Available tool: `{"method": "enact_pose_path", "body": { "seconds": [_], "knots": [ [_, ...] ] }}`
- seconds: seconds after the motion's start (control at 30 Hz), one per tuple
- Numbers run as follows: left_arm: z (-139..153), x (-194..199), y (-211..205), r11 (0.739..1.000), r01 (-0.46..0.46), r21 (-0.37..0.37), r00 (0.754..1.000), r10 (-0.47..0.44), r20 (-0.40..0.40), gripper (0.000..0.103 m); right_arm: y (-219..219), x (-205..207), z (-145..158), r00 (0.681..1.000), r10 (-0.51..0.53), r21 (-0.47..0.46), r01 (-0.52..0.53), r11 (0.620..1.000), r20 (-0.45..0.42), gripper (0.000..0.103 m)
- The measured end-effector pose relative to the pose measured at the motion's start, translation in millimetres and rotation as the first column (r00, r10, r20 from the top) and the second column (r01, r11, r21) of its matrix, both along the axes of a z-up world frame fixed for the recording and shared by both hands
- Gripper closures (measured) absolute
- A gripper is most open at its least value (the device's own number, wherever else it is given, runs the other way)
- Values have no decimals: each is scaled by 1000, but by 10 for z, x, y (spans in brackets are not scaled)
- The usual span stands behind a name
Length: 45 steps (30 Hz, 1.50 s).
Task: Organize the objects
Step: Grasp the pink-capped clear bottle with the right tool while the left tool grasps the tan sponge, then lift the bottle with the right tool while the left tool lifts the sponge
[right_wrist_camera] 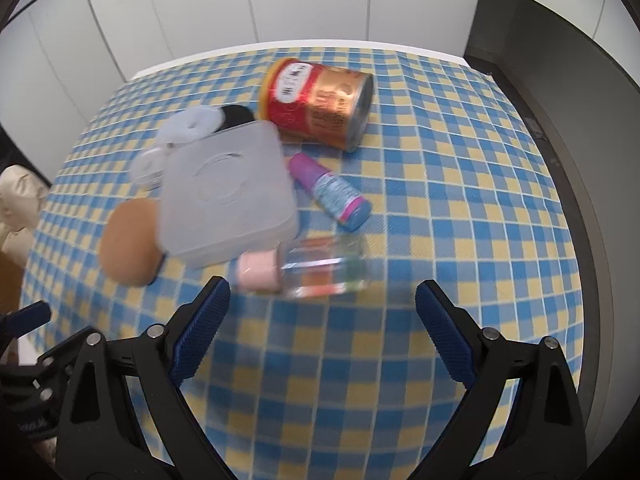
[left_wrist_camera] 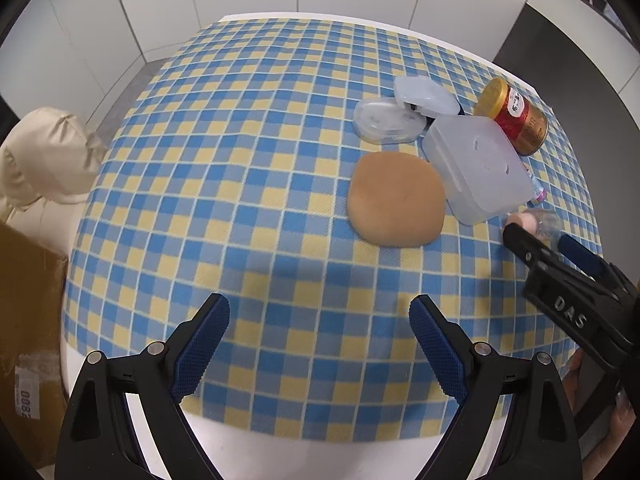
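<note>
On the checked tablecloth lie a tan round puff, a translucent square box, a red and gold can on its side, and clear round cases. The right wrist view shows the puff, the box, the can, a small purple-capped bottle and a clear bottle with a pink cap. My left gripper is open and empty, short of the puff. My right gripper is open and empty, just short of the clear bottle.
A cardboard box and a beige padded cushion stand left of the table. White wall panels rise behind it. A dark grey floor strip runs along the right. The table's near edge lies just under my left gripper.
</note>
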<state>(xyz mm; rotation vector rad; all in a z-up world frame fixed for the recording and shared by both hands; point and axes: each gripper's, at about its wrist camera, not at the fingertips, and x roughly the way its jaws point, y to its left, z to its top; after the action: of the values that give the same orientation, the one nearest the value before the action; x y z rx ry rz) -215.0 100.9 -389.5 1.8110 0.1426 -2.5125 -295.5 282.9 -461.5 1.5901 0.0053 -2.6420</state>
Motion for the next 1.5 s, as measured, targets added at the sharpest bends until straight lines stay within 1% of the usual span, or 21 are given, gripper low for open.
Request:
{"method": "enact_pose_path", "body": {
  "seconds": [0.03,0.1,0.23,0.27,0.37,0.47,0.53,0.57,0.6,0.63,0.67,0.73,0.8,1.0,1.13,1.27,1.43,1.5],
  "knots": [
    [-7,-15,14,1000,6,0,1000,-6,-1,11,16,-20,-19,1000,-5,2,5,1000,-3,26],
    [-39,-72,66,1000,22,-6,1000,-22,1,11,41,-1,3,999,-14,36,15,999,-31,40],
    [-100,-175,154,999,38,2,999,-38,-8,11,116,32,4,999,-20,21,20,1000,-37,40],
    [-103,-198,177,999,44,-9,999,-44,-16,8,124,42,-1,999,-19,23,20,1000,-37,40],
    [-134,-307,288,996,74,-59,996,-77,-41,7,214,91,17,999,-22,15,22,1000,-35,40],
    [-127,-388,347,993,94,-69,992,-99,-72,8,279,134,24,999,-24,9,24,1000,-34,40],
    [-114,-427,379,993,94,-76,990,-101,-99,15,294,145,18,999,-20,16,21,1000,-35,40],
    [-107,-433,388,992,97,-81,988,-105,-113,23,296,139,20,999,-22,13,22,1000,-35,40],
    [-100,-456,416,991,105,-79,985,-114,-126,28,326,179,37,999,-17,17,18,1000,-36,40],
    [-80,-457,424,991,112,-79,983,-122,-138,40,354,211,50,999,-13,19,14,1000,-37,40],
    [-67,-460,420,990,111,-83,982,-122,-143,44,372,227,54,999,-11,19,12,1000,-37,40],
    [-40,-469,411,987,100,-122,981,-118,-153,45,394,242,47,999,-10,18,11,1000,-35,40],
    [-24,-469,396,986,91,-141,981,-114,-158,46,384,233,38,999,-13,22,13,1000,-34,40],
    [59,-462,307,987,71,-143,983,-94,-155,46,405,275,108,999,-23,31,25,999,-46,40],
    [111,-481,260,990,57,-126,988,-75,-138,46,407,301,177,999,-35,28,36,999,-40,40],
    [174,-469,228,990,49,-135,987,-69,-145,46,417,296,208,999,-33,27,34,999,-32,40],
    [293,-458,166,991,42,-128,990,-58,-130,46,306,257,242,999,-32,29,33,999,-21,40],
    [379,-451,83,991,40,-131,990,-57,-129,46,247,324,294,999,-29,32,29,999,-14,40]
  ]
}}
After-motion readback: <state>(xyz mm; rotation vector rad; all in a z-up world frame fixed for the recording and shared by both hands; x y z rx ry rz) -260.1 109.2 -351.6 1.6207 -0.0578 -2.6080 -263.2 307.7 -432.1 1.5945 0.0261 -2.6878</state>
